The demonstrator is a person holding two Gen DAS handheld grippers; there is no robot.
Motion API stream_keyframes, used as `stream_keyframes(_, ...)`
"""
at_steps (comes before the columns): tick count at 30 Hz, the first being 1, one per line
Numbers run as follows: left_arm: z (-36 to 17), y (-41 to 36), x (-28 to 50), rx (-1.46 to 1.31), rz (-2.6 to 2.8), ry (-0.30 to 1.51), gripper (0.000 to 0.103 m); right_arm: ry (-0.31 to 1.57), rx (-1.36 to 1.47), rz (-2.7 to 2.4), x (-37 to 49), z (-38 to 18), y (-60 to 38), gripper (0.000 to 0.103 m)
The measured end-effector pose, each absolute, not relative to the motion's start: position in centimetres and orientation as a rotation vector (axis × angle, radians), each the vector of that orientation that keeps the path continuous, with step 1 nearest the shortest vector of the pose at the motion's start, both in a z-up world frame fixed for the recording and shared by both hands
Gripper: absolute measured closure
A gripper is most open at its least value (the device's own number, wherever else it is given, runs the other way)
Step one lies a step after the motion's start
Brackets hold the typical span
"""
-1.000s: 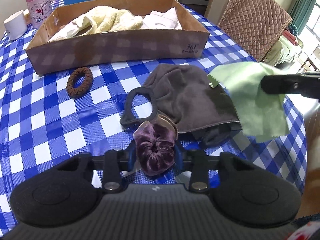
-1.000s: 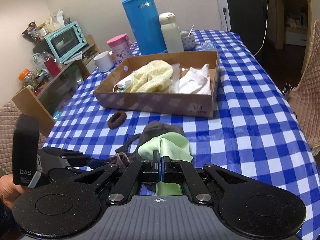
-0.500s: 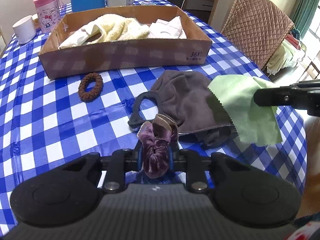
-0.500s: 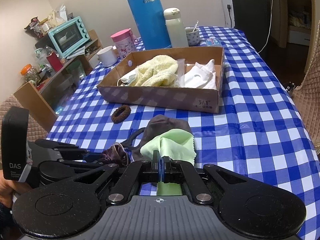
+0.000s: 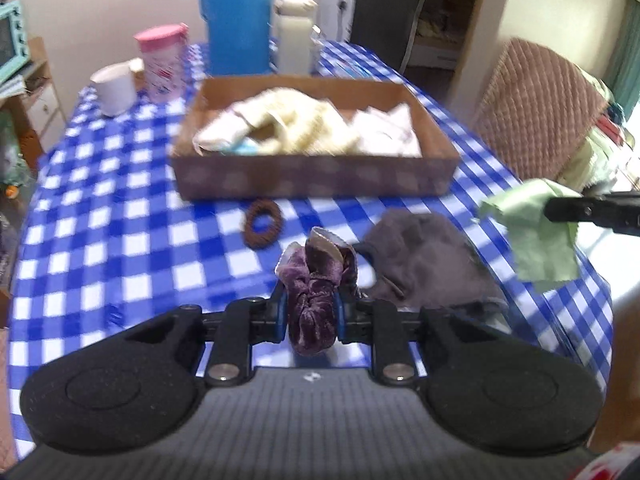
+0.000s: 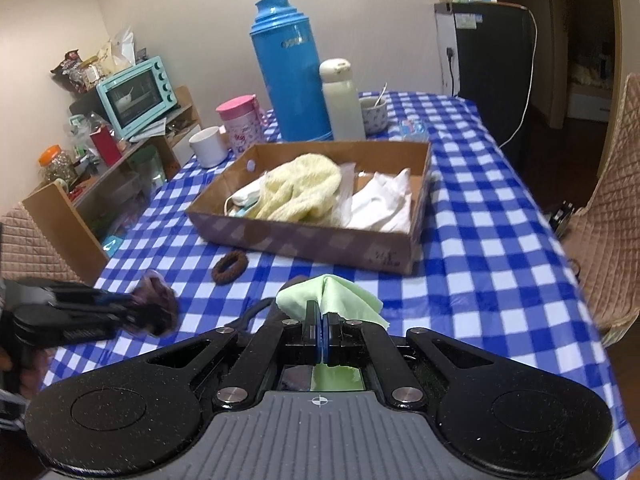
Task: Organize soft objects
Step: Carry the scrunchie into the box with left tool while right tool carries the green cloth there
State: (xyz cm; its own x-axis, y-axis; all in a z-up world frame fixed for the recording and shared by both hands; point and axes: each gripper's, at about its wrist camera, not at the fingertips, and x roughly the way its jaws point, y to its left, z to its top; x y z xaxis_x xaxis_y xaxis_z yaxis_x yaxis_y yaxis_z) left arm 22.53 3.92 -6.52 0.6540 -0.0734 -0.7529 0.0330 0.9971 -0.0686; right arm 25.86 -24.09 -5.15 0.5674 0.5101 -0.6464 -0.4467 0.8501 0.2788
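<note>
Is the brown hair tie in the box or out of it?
Out. The brown hair tie lies flat on the checked tablecloth, just in front of the cardboard box, untouched.

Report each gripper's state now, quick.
Left gripper: fingers have just been closing and are now shut on the purple velvet scrunchie.
Right gripper: shut on the light green cloth.

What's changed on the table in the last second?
The left gripper has just been closing on the purple scrunchie and has lifted it off the dark cloth. The right gripper still pinches the green cloth. Brown hair tie and box unmoved.
</note>
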Motion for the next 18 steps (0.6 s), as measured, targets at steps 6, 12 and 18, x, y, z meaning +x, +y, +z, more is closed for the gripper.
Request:
stream_keyframes(6,-4.6,6.1,23.6,-0.053,-0.012,0.806,0.083,0.747,0.046,0.575,27.4,-4.1,-23.9,0.102)
stream_keyframes(12,-3.0,7.5,26.5,-0.031,0.007,0.757,0.083,0.683,0.028,0.603,30.1,-2.6,-22.8,0.102)
stream_keyframes(18,-1.7,8.3,30.7,-0.001,0.0,0.723,0.083,0.629,0.039,0.624,33.6,-1.2,-21.2,0.102)
